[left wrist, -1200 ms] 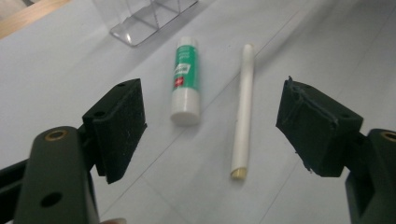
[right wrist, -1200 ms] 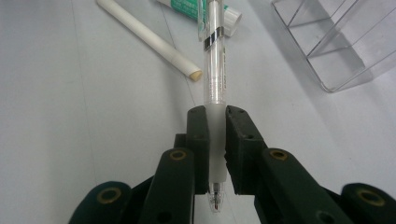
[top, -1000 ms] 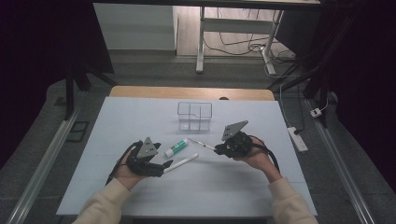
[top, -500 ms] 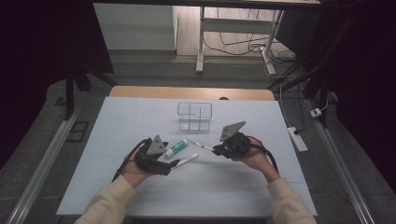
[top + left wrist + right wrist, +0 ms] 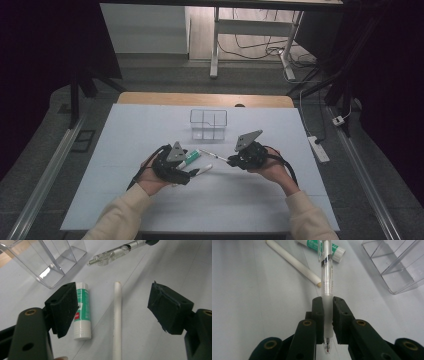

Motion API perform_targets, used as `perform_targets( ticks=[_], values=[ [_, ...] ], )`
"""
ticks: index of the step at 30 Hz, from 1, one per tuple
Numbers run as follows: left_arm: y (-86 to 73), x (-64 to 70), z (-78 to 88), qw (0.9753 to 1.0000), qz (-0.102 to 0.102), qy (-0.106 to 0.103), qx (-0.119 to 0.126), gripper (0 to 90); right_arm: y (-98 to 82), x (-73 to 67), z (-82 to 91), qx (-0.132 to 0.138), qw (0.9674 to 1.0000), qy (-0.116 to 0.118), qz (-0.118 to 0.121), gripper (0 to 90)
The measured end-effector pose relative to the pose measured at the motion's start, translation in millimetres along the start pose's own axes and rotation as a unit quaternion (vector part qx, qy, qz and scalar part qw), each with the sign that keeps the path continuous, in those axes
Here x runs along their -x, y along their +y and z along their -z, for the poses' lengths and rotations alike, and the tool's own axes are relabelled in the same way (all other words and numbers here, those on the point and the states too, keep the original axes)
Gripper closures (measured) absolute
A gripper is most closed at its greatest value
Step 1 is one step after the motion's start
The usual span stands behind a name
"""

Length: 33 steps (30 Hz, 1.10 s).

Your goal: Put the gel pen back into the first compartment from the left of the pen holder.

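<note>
left hand-held gripper moved up-table | jaws wide astride white stick | right hand-held gripper clamps pen

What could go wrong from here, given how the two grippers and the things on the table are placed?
The right gripper pinches the clear pen near its tip, so the long free end might swing or slip. The left gripper is open around both the white stick and the glue stick; closing now could catch the wrong one or push them together. The pen's far end lies close to the clear organizer and could bump it.
</note>
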<state>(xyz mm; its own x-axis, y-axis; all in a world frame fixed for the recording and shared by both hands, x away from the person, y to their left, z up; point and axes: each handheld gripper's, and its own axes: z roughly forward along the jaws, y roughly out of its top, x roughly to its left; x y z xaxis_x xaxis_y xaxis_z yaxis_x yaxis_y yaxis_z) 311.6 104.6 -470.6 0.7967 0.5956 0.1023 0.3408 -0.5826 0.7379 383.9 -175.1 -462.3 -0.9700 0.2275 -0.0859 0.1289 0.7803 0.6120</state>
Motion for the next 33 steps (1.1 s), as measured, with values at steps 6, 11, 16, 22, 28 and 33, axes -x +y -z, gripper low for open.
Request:
perform_targets(
  ticks=[6, 11, 16, 22, 28, 33],
  values=[
    [1.6, -2.8, -5.3, 1.0, 0.001, -0.004, -0.007, 24.4, 0.3, 0.2, -1.0, -0.001, 1.0, 0.002, 0.001, 79.5],
    [3.0, -4.1, -8.6, 0.9999, 0.0, -0.007, -0.011, 24.3, 0.0, 0.1, -2.2, -0.002, 1.0, 0.002, 0.0, 79.5],
    [5.3, -4.2, -11.4, 0.9999, 0.0, -0.009, -0.012, 24.4, 0.5, 0.2, -2.2, -0.003, 1.0, 0.002, 0.002, 79.5],
    [9.6, -2.9, -14.2, 0.9998, -0.006, -0.014, -0.012, 24.3, 1.2, -0.3, -1.2, 0.001, 1.0, -0.001, 0.003, 79.5],
    [11.5, -2.6, -16.4, 0.9998, -0.01, -0.011, -0.014, 24.1, 1.0, -0.6, -3.0, 0.0, 1.0, 0.001, 0.003, 79.5],
    [14.4, -1.5, -16.3, 0.9998, -0.014, -0.008, -0.013, 24.1, 2.0, -2.0, -5.2, -0.003, 1.0, 0.004, 0.006, 79.5]
  ],
)
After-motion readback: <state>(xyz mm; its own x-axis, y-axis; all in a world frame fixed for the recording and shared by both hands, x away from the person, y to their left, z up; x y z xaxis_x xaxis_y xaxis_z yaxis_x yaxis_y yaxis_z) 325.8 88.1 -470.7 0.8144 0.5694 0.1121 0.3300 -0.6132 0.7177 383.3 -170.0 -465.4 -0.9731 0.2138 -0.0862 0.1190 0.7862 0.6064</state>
